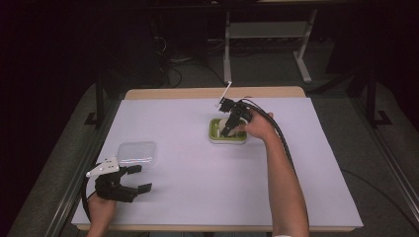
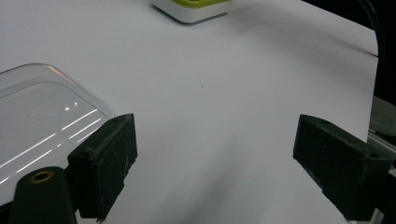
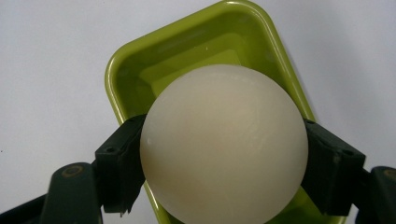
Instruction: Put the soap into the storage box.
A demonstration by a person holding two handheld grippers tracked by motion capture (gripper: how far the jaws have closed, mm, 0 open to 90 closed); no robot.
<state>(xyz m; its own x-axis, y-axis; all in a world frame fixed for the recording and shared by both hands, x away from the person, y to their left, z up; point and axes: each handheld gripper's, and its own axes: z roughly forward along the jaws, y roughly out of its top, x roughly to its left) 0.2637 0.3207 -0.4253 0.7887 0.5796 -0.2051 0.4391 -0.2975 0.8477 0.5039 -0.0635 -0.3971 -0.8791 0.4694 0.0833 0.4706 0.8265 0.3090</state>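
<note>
Nearest the person's edge of the worktop [image 1: 197,197], the left hand-held gripper [image 1: 132,183] rests on the white sheet with its jaws spread wide and nothing between them. In the left gripper view, the left hand-held gripper [image 2: 212,154] shows bare white surface between its two black pads, and a clear plastic lid [image 2: 37,121] lies flat just beside one of them. From the high view, that lid [image 1: 137,153] sits just beyond the left hand-held gripper, well apart from the green tray [image 1: 215,134], on the tray's left and nearer the person.

Farther across the worktop, the right arm reaches forward to the green tray, which stands near the middle of the sheet. The right hand-held gripper [image 1: 231,123] is over the tray, tilted down toward it. In the right gripper view, the right hand-held gripper [image 3: 224,154] is clamped on a smooth cream-white ball [image 3: 224,144], one black pad pressed to each side of it. The ball sits directly above the open hollow of the green tray [image 3: 135,70], whose rim curves around behind it; whether the ball touches the tray's floor cannot be told. A thin white stick juts up from the back of the right hand-held gripper, beyond the tray.
</note>
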